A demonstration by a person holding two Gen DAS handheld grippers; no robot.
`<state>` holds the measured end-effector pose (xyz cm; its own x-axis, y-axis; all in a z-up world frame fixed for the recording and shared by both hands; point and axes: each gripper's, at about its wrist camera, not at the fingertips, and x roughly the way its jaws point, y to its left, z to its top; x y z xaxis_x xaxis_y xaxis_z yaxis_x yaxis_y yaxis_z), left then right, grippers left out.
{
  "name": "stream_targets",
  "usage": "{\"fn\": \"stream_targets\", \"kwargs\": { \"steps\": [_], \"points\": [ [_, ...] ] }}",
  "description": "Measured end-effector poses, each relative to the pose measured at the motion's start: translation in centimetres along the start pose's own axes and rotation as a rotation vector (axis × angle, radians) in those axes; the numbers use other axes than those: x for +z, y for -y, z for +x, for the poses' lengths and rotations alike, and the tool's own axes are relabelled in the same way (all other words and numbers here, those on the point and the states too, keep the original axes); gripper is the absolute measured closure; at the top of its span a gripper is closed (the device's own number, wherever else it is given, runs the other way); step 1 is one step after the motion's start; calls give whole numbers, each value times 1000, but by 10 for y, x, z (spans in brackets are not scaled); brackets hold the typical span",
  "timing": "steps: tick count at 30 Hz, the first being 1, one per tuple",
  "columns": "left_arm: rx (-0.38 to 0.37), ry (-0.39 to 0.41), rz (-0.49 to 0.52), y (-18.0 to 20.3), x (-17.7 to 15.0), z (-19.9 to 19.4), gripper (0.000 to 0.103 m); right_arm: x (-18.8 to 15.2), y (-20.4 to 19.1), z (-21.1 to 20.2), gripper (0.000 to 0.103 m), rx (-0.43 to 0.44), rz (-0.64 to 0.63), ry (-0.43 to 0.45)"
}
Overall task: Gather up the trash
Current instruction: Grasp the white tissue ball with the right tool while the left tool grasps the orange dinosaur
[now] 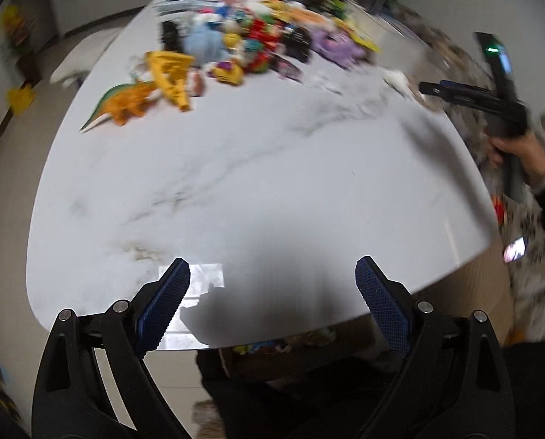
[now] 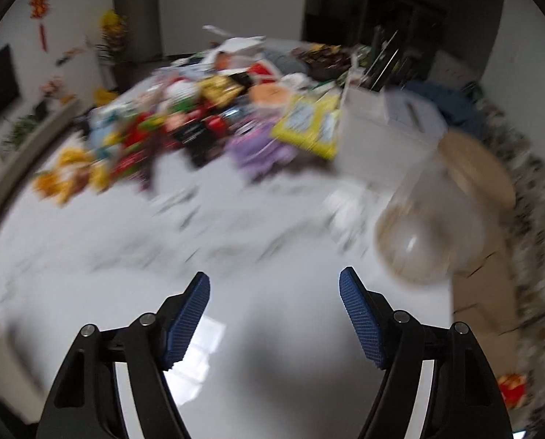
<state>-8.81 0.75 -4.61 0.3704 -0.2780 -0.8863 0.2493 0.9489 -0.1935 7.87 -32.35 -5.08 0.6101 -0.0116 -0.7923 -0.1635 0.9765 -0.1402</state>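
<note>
Both views, blurred by motion. Left claw [image 1: 272,285] stands wide with nothing between its blue pads, over the bare near edge of the marble worktop [image 1: 235,183]. Right claw [image 2: 274,300] is likewise parted and empty above bare worktop. Just ahead and to the right of the right claw lie white crumpled scraps [image 2: 349,212], probably the trash, beside a clear jar [image 2: 422,234] with a pale lid. Farther ahead and leftward of both claws sits a heap of toys and packets [image 2: 199,120]; an orange dinosaur [image 1: 126,104] marks its near edge. Good practice, as judged: slow until the blur clears, then straddle one scrap, avoiding the jar.
</note>
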Motion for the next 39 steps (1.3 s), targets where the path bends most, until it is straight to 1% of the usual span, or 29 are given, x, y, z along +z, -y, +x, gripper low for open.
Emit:
{"fn": "stream_targets", "kwargs": {
  "steps": [2, 5, 6, 8, 9, 10, 11, 12, 13, 15, 16, 17, 18, 19, 20, 22, 24, 27, 29, 31, 33, 35, 37, 39],
  "points": [
    [20, 11, -36, -6, 1, -4, 13, 27, 11, 31, 35, -83, -34, -29],
    [59, 37, -47, -15, -4, -16, 13, 45, 19, 73, 38, -122, -68, -106],
    [72, 43, -50, -18, -3, -18, 13, 47, 21, 85, 38, -126, -80, -130],
    [77, 45, -61, -23, -2, -19, 13, 45, 23, 104, 38, -99, -91, -180],
    [76, 45, -65, -24, 1, -18, 13, 43, 24, 115, 35, -107, -102, -202],
    [75, 48, -64, -24, 3, -16, 13, 43, 24, 121, 33, -121, -118, -204],
    [75, 48, -60, -24, 7, -13, 13, 42, 27, 123, 32, -112, -105, -192],
    [70, 48, -53, -22, 12, -9, 13, 42, 31, 123, 34, -97, -73, -200],
    [63, 48, -42, -19, 17, -5, 13, 41, 37, 122, 37, -104, -41, -195],
    [59, 59, -12, -11, 29, 4, 13, 37, 38, 118, 55, -134, -56, -177],
    [55, 67, -2, -7, 36, 9, 13, 34, 39, 112, 59, -143, -53, -154],
    [51, 69, 5, -6, 43, 15, 13, 32, 40, 106, 71, -151, -48, -138],
    [55, 71, 15, -3, 53, 23, 13, 29, 41, 101, 76, -150, -41, -127],
    [66, 76, 21, -2, 63, 31, 13, 27, 41, 97, 77, -134, -29, -121],
    [67, 80, 20, -1, 69, 37, 13, 23, 40, 92, 79, -133, -29, -110],
    [81, 86, 10, -4, 86, 50, 13, 16, 35, 82, 80, -127, -29, -82],
    [91, 75, -21, -10, 102, 63, 13, 10, 31, 68, 81, -93, 14, -61],
    [58, 87, -71, -22, 112, 64, 13, 1, 32, 33, 81, 74, 154, -2],
    [67, 105, -68, -28, 112, 60, 13, -11, 30, 6, 81, 205, 237, 28],
    [81, 112, -64, -36, 109, 57, 13, -18, 22, -8, 81, 303, 289, 32],
    [95, 114, -60, -52, 106, 54, 13, -29, 7, -25, 81, 367, 317, 25],
    [131, 117, -67, -70, 107, 53, 13, -36, -8, -33, 81, 401, 329, 12],
    [146, 123, -72, -89, 111, 52, 13, -47, -23, -43, 81, 434, 338, 0],
    [181, 125, -67, -114, 118, 55, 13, -51, -39, -48, 81, 457, 343, -10]
  ]
}}
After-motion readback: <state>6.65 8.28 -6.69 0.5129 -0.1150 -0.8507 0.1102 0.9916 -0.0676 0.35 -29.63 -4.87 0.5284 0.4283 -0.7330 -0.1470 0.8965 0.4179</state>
